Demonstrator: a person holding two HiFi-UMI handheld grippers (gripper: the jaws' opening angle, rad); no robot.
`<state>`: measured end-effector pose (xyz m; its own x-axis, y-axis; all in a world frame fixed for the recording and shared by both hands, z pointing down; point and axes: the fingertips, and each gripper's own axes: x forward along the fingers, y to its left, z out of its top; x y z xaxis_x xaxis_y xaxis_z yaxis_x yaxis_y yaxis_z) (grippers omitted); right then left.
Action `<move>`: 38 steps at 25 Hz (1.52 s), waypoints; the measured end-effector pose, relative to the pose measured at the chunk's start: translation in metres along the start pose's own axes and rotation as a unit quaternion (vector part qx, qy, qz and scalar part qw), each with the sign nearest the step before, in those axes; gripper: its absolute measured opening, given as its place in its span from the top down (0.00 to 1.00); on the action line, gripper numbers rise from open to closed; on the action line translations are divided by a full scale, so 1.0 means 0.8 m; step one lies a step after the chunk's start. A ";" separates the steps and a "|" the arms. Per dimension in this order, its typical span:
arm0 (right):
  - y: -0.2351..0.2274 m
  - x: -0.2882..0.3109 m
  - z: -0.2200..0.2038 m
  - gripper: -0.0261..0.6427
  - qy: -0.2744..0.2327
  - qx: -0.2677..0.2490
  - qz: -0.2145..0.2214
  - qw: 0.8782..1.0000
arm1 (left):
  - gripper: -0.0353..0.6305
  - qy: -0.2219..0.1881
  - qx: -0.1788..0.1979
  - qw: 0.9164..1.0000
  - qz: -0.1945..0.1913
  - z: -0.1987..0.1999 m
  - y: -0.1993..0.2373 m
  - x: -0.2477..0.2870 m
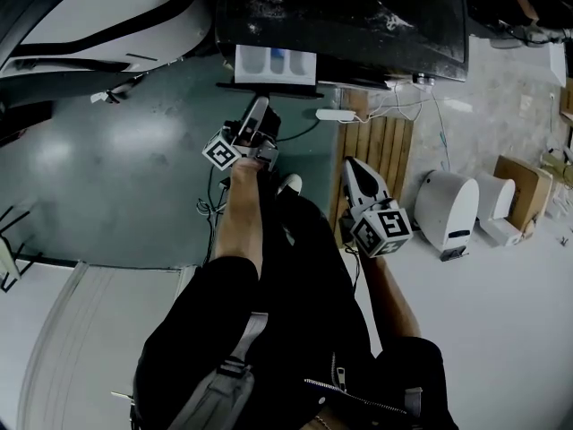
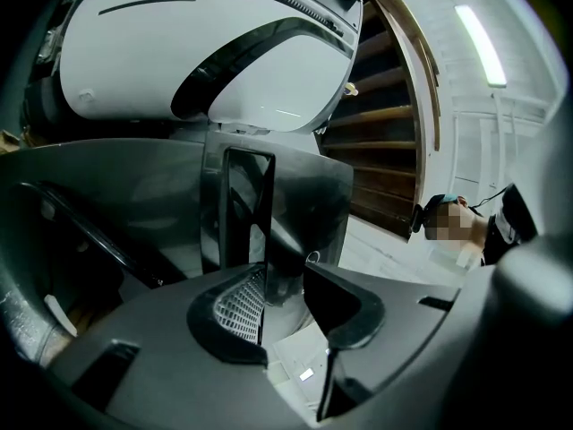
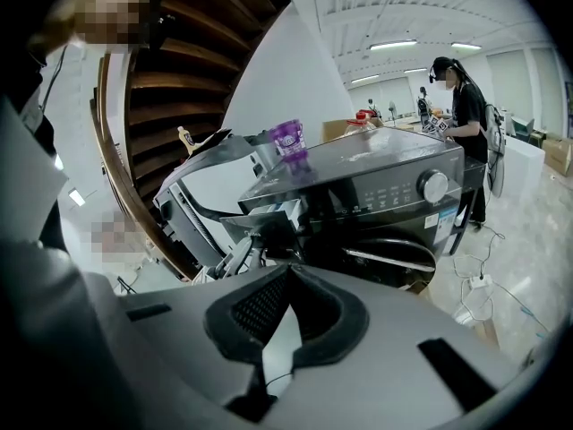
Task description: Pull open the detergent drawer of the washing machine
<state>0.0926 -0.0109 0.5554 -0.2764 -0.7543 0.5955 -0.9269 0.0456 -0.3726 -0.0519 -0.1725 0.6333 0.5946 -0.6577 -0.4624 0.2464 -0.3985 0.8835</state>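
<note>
The dark washing machine (image 1: 340, 12) fills the top of the head view. Its detergent drawer (image 1: 275, 64) stands pulled out, showing white compartments behind a dark front panel (image 2: 269, 195). My left gripper (image 1: 258, 110) reaches up to that panel. In the left gripper view the panel's lower edge sits between the pads (image 2: 240, 307), and my left gripper (image 2: 285, 280) is shut on it. My right gripper (image 1: 356, 176) hangs off to the right of the drawer, apart from it. In the right gripper view my right gripper (image 3: 285, 274) is shut on nothing, with the washing machine (image 3: 394, 182) and its open drawer (image 3: 273, 215) ahead.
A purple cup (image 3: 289, 140) stands on top of the machine. A wooden slatted pallet (image 1: 380, 146), a white power strip (image 1: 336, 115) and cables lie below it. White appliances (image 1: 445, 209) and a cardboard box (image 1: 522, 186) stand at right. A person (image 3: 466, 106) stands far behind.
</note>
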 end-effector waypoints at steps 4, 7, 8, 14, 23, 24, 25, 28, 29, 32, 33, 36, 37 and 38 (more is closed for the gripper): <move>-0.003 -0.006 -0.007 0.95 0.015 -0.013 -0.004 1.000 | 0.75 -0.006 0.001 1.000 -0.001 -0.008 -0.003 -0.008; -0.001 -0.009 -0.012 0.95 0.024 -0.027 -0.013 0.999 | 0.75 -0.003 0.007 1.000 0.000 -0.013 -0.009 -0.019; 0.002 -0.010 -0.012 0.95 0.024 -0.034 -0.010 0.999 | 0.75 -0.004 0.008 1.000 0.000 -0.015 -0.012 -0.022; 0.022 -0.020 -0.020 0.95 0.021 -0.061 0.009 0.998 | 0.75 -0.015 0.009 1.000 0.002 -0.029 -0.028 -0.050; 0.023 -0.050 -0.044 0.95 0.017 -0.054 0.012 0.998 | 0.79 -0.023 0.016 1.000 0.003 -0.033 -0.036 -0.061; 0.022 -0.054 -0.045 0.95 0.015 -0.053 0.010 0.998 | 0.79 -0.021 0.017 1.000 0.003 -0.033 -0.035 -0.061; 0.021 -0.057 -0.047 0.95 0.014 -0.052 0.009 0.999 | 0.79 -0.020 0.018 1.000 0.005 -0.032 -0.035 -0.061; 0.019 -0.066 -0.052 0.95 0.010 -0.046 0.006 0.999 | 0.78 -0.024 0.020 0.999 0.010 -0.030 -0.035 -0.060; 0.018 -0.068 -0.053 0.95 0.008 -0.044 0.006 0.999 | 0.78 -0.026 0.020 0.999 0.012 -0.030 -0.034 -0.060; 0.016 -0.075 -0.054 0.95 0.003 -0.038 0.006 0.999 | 0.77 -0.024 0.022 0.999 0.037 -0.032 -0.027 -0.062; 0.016 -0.077 -0.053 0.95 0.000 -0.037 0.007 0.999 | 0.76 -0.022 0.025 0.998 0.057 -0.033 -0.022 -0.066; 0.018 -0.078 -0.050 0.95 -0.005 -0.038 0.011 0.999 | 0.80 -0.019 0.038 0.993 0.109 -0.032 -0.012 -0.074; 0.019 -0.079 -0.048 0.95 -0.007 -0.040 0.013 0.999 | 0.80 -0.015 0.045 0.991 0.123 -0.033 -0.011 -0.075; 0.020 -0.080 -0.047 0.95 -0.009 -0.042 0.014 0.999 | 0.82 -0.008 0.054 0.989 0.137 -0.034 -0.011 -0.076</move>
<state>0.0857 0.0625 0.5382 -0.2986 -0.7630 0.5732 -0.9370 0.1203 -0.3279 -0.0693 -0.1116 0.6557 0.6159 -0.7597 -0.2087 -0.0062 -0.2695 0.9630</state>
